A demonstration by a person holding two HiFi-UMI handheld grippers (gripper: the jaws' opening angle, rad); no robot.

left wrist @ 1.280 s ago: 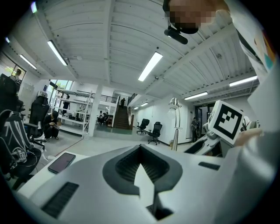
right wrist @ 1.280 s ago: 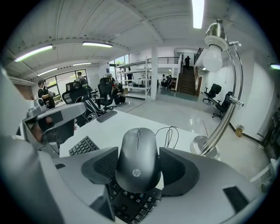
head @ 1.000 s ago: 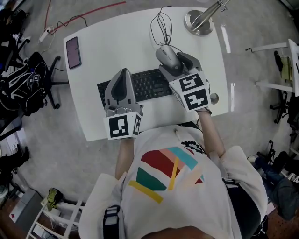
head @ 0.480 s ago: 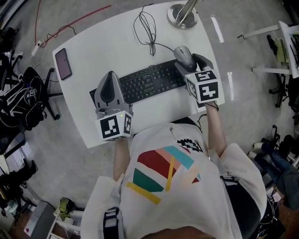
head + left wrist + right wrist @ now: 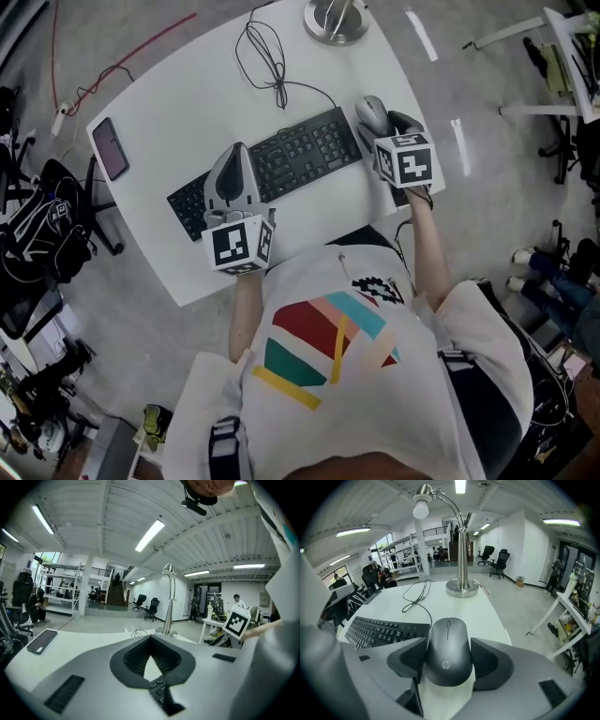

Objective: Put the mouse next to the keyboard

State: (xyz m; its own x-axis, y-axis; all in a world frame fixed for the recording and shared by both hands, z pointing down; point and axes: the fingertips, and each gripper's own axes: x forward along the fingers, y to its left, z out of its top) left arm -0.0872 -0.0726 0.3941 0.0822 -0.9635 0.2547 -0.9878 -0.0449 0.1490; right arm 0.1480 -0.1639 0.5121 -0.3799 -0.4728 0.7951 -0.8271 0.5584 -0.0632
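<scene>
Right tool (image 5: 380,124) clamped the dark grey oval mouse (image 5: 447,649) just beside the black keyboard (image 5: 298,156) on the white bench (image 5: 183,98); left tool (image 5: 151,642), jaws together and empty, hung over the keyboard.

A: so what's the room like?
B: big open office; grey floor (image 5: 112,309); white ribbed ceiling (image 5: 117,508) with strip lights (image 5: 150,535); black office chairs (image 5: 501,559) by a white wall (image 5: 534,550); metal shelving (image 5: 58,581) and stairs (image 5: 115,595) further back

Matt plastic mouse (image 5: 447,653), smooth glossy table (image 5: 485,613)
</scene>
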